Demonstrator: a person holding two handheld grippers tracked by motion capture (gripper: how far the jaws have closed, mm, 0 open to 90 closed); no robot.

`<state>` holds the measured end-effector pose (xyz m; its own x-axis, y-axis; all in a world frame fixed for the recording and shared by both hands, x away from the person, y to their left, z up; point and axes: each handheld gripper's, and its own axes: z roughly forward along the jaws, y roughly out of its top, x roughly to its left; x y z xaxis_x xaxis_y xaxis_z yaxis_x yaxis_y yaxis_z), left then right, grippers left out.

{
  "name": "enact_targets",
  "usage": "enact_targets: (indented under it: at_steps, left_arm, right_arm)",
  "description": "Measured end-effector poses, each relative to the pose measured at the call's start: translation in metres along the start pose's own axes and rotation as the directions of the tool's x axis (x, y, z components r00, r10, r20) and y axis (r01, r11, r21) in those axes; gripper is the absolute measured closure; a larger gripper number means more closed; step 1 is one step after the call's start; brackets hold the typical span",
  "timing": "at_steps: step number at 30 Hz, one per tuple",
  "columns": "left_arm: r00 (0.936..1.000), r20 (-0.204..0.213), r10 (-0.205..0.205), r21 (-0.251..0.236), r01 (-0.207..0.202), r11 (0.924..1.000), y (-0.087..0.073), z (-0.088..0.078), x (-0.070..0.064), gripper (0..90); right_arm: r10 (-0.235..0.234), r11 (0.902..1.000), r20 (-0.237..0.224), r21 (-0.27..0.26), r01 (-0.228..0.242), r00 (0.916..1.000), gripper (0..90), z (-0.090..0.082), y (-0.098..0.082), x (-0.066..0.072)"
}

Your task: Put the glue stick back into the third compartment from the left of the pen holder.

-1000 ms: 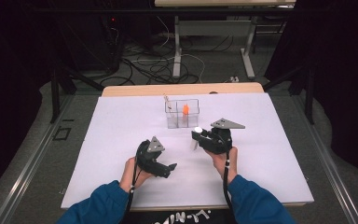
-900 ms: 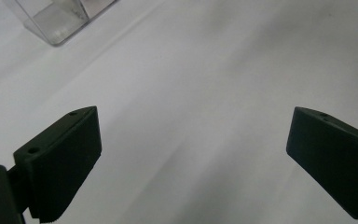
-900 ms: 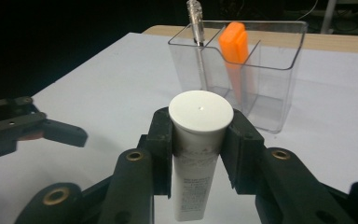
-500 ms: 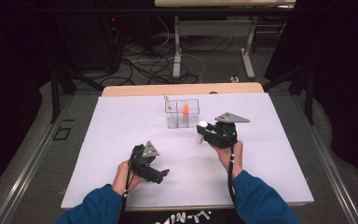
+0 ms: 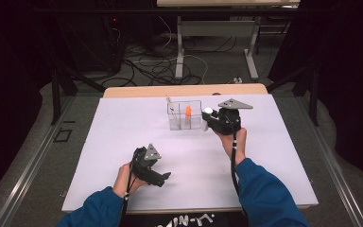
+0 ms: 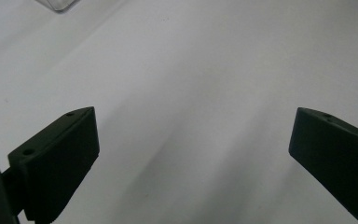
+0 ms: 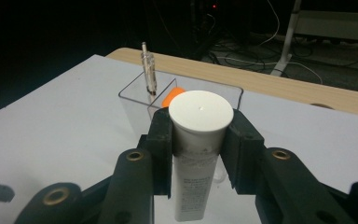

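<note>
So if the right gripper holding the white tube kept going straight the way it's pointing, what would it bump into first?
Most likely the clear plastic box. The right gripper, shut on the white tube, points right at it, with the box's near wall just ahead. How big the gap is, I can't tell.

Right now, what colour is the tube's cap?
White; the tube's cap shows best in the right gripper view.

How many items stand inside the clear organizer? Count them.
2: a clear pen-like stick at the clear organizer's far-left corner, and an orange-capped item mid-box, partly hidden; others may be hidden.
</note>
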<state>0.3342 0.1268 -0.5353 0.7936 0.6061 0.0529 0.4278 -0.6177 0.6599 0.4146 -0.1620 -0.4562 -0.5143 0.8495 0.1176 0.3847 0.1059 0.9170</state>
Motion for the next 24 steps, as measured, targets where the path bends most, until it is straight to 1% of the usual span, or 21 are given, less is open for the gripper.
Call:
enact_targets:
  at_steps: [1, 3, 7, 10, 11, 12, 14, 15, 17, 19, 20, 22, 24]
  left_arm:
    - [1.0, 0.006, 0.003, 0.006, -0.003, 1.0, 0.0, 0.0, 0.0, 1.5]
    - [1.0, -0.001, 0.005, 0.002, -0.005, 1.0, 0.0, 0.0, 0.0, 1.5]
    - [1.0, -0.003, 0.003, 0.001, -0.003, 1.0, 0.0, 0.001, 0.001, 1.6]
    - [1.0, 0.001, 0.009, 0.01, -0.009, 0.9999, 0.001, 0.001, 0.001, 1.6]
    - [1.0, -0.004, 0.006, 0.003, -0.006, 1.0, 0.001, 0.001, 0.0, 1.7]
    - [0.9999, -0.009, 0.006, -0.001, -0.006, 1.0, 0.001, 0.001, 0.0, 1.8]
    - [1.0, -0.006, 0.006, -0.006, -0.007, 1.0, 0.002, 0.001, -0.001, 1.8]
    - [1.0, -0.007, 0.007, -0.007, -0.007, 1.0, 0.002, 0.001, -0.001, 1.8]
    - [1.0, -0.006, 0.008, -0.006, -0.008, 1.0, 0.002, 0.001, -0.001, 1.8]
    - [1.0, -0.005, 0.006, -0.01, -0.006, 0.9999, 0.001, 0.001, -0.001, 1.8]
    - [1.0, -0.005, 0.006, -0.01, -0.006, 0.9999, 0.001, 0.001, -0.001, 1.9]
    - [0.9999, -0.009, 0.011, -0.007, -0.011, 0.9999, 0.002, 0.001, 0.0, 1.8]
    - [0.9998, -0.012, 0.012, -0.009, -0.013, 0.9999, 0.001, 0.0, 0.0, 1.9]
  right_arm:
    - [0.002, 1.0, 0.004, 0.0, -0.002, 1.0, 66.5, 0.002, 0.002, -0.001]
    - [0.002, 1.0, 0.013, 0.002, -0.002, 0.9999, 66.5, 0.006, 0.004, -0.002]
    - [-0.002, 0.9998, 0.025, -0.021, 0.002, 0.9997, 66.5, 0.014, 0.01, -0.004]
    - [0.014, 0.9992, 0.032, -0.037, -0.013, 0.9994, 66.4, 0.018, 0.015, -0.005]
    - [0.01, 0.9992, 0.037, -0.039, -0.009, 0.9993, 66.4, 0.019, 0.016, -0.005]
    - [0.02, 0.9985, 0.039, -0.052, -0.018, 0.999, 66.4, 0.022, 0.018, -0.005]
    - [0.009, 0.9985, 0.049, -0.055, -0.006, 0.9987, 66.4, 0.026, 0.02, -0.005]
    - [0.02, 0.9979, 0.052, -0.063, -0.016, 0.9984, 66.4, 0.028, 0.022, -0.004]
    - [0.02, 0.9975, 0.052, -0.068, -0.017, 0.9984, 66.4, 0.032, 0.024, -0.004]
    - [0.016, 0.9971, 0.059, -0.076, -0.012, 0.9981, 66.4, 0.037, 0.026, -0.003]
    - [0.003, 0.997, 0.064, -0.077, 0.002, 0.998, 66.4, 0.04, 0.027, -0.002]
    - [-0.011, 0.9973, 0.073, -0.072, 0.016, 0.9973, 66.4, 0.045, 0.028, 0.0]
    - [-0.012, 0.9976, 0.079, -0.067, 0.017, 0.9968, 66.4, 0.051, 0.028, 0.001]
